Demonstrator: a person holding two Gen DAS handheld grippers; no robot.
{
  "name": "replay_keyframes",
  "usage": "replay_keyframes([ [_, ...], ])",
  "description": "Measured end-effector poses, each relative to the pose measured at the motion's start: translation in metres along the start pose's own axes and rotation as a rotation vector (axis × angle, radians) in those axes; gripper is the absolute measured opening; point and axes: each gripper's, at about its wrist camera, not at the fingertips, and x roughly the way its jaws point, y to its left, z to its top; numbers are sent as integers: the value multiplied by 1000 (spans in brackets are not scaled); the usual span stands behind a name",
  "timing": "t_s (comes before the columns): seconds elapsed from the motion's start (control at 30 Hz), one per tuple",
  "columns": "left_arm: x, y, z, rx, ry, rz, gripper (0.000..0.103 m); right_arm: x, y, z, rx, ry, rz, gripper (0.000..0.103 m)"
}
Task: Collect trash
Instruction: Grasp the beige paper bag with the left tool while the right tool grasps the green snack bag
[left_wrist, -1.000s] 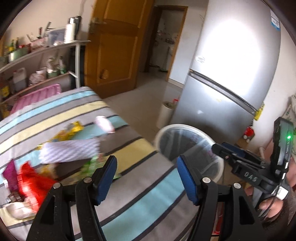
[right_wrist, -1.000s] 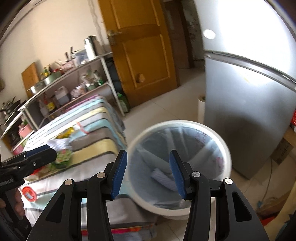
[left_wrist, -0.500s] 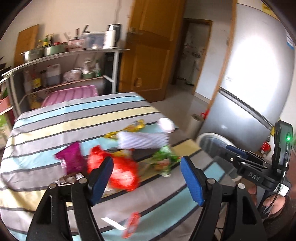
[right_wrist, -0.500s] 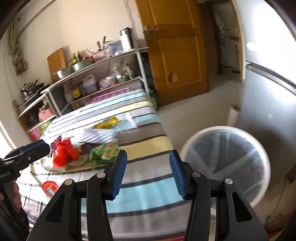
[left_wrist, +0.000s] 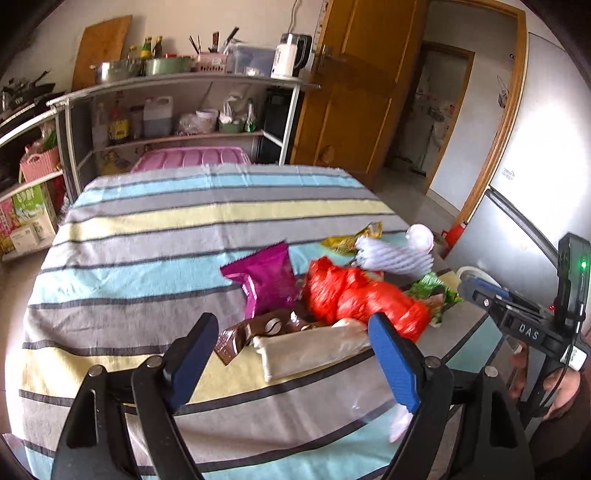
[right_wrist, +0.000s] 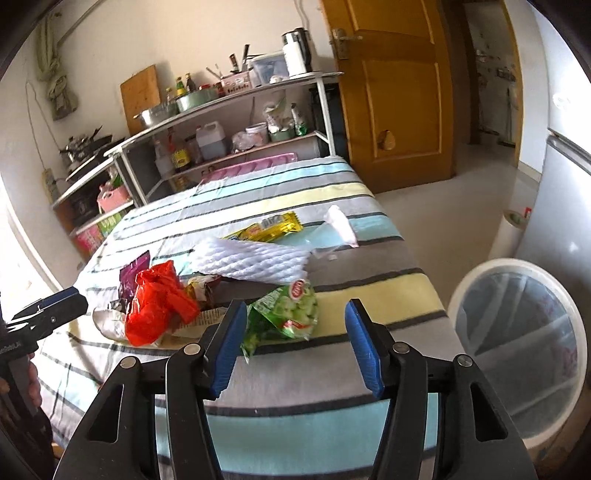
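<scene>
Trash lies in a heap on the striped tablecloth (left_wrist: 147, 229): a red plastic bag (left_wrist: 354, 291), a purple wrapper (left_wrist: 264, 275), a brown wrapper (left_wrist: 255, 332), a cream packet (left_wrist: 310, 350), white foam netting (left_wrist: 391, 254), a green snack bag (right_wrist: 288, 314) and a yellow wrapper (right_wrist: 273, 225). My left gripper (left_wrist: 295, 354) is open and empty just short of the cream packet. My right gripper (right_wrist: 295, 343) is open and empty, right in front of the green bag. The white lined bin (right_wrist: 517, 339) stands on the floor to the right of the table.
A metal shelf (right_wrist: 229, 110) with bottles and pots stands behind the table. A wooden door (right_wrist: 391, 92) is at the back. The silver fridge (left_wrist: 535, 166) is on the right, beyond the bin. A white paper roll (right_wrist: 506, 232) stands on the floor.
Both grippers have swung left, from over the bin to the trash heap on the table. Both stay open and empty.
</scene>
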Motion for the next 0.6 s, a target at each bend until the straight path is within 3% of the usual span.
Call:
replay_keyframes([
  [0.13, 12, 4, -2, 18, 35, -45, 85, 13, 7, 6, -15, 25, 3, 57],
  [0.4, 32, -7, -2, 88, 82, -58, 85, 38, 13, 8, -26, 86, 13, 57],
  [0.6, 34, -21, -7, 159, 100, -88, 85, 51, 13, 9, -35, 112, -36, 57],
])
